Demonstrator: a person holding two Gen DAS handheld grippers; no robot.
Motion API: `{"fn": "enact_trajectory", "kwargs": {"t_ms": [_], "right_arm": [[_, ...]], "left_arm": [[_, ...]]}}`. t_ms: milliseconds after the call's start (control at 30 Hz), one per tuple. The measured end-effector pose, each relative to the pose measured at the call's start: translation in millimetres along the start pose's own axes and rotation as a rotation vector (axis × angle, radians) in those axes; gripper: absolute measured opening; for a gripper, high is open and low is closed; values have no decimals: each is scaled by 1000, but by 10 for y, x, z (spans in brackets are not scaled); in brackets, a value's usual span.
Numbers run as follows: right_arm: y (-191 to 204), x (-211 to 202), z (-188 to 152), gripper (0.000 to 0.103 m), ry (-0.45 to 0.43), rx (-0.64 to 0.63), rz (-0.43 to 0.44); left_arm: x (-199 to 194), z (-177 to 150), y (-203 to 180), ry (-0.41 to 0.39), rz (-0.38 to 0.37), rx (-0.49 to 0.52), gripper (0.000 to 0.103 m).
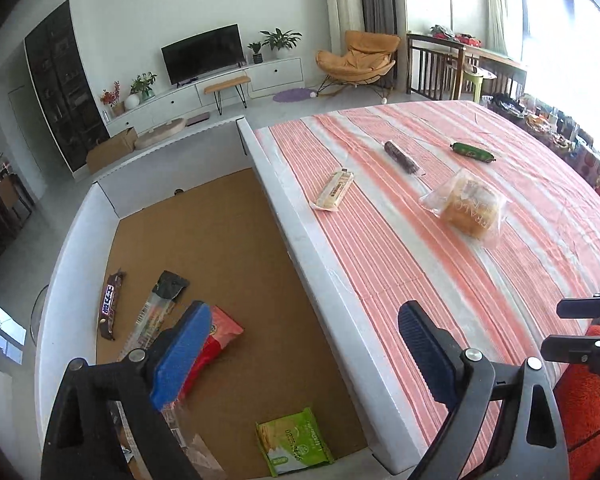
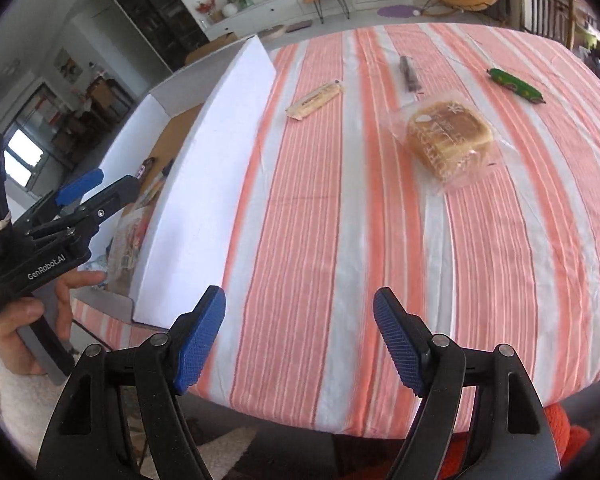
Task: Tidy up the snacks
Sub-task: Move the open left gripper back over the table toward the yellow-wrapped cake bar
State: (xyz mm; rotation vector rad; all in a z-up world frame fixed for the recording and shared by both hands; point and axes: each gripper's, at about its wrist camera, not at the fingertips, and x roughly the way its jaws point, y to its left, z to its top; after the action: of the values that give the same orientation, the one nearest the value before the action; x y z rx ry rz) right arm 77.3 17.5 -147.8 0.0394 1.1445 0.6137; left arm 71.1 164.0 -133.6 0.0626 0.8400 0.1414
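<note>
Cardboard box (image 1: 80, 240) with chocolate bar (image 1: 111, 306)

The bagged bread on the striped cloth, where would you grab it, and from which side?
Judging by its shape, take the bagged bread across the loaf's flat sides, from above. It lies flat and looks soft; the loose wrapper edges would likely slip. The right gripper is open and empty, with bare cloth between it and the loaf.

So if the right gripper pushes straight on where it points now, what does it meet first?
Probably bare striped tablecloth. The right gripper is open and empty; the bagged bread lies farther off, to its right.
</note>
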Motion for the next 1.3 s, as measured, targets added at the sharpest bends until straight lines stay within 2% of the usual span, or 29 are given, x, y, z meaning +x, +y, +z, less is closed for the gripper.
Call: {"fn": "enact_trajectory", "kwargs": {"t_ms": [67,267,367,533,633,700,767,833,900,933,967,1000,1067,1133,1200,1300], "right_arm": [[-160,-88,-79,79,-14,17,-31],[-452,-275,-142,79,-70,70,-66],[-506,-260,-121,79,-72,82,-56],[-509,-234,-153,79,-60,75,-56],[-525,-245,-118,79,-37,33,-93],[-511,-267,-60,79,21,-92,-167],[-500,-320,-47,79,81,-278,-306],[-562,-333,-80,79,146,-471,-529],[-725,-346,-70,79,148,-573,-731],[-834,-386,-21,79,120,-555,-775],[-952,-440,45,79,92,-485,-765],[-1084,-503,106,79,60,-371,-708],[-1338,-597,153,79,-17,-110,-529],[-1524,-566,68,80,-89,79,-408],[-1633,-448,-62,80,-144,199,-373],[-1760,-264,-237,80,-160,277,-368]], "left_arm": [[-5,-16,-57,-9,46,9,94],[-43,-167,99,7,40,-113,94],[-93,-264,103,10,53,-137,94],[-189,-326,-14,1,45,-120,94],[-300,-265,-9,-40,41,-150,94],[-442,-184,-21,-91,41,-167,94],[-603,-98,-88,-151,45,-157,94],[-718,-18,-189,-194,26,-144,99],[-778,57,-332,-217,-22,-139,101],[-786,93,-414,-219,-55,-137,101],[-776,133,-502,-214,-94,-134,101],[-750,185,-609,-201,-135,-132,101],[-659,260,-838,-159,-210,-120,101],[-555,306,-1079,-106,-296,-100,101],[-433,311,-1309,-58,-372,-77,101],[-230,259,-1617,20,-413,-57,101]]}}
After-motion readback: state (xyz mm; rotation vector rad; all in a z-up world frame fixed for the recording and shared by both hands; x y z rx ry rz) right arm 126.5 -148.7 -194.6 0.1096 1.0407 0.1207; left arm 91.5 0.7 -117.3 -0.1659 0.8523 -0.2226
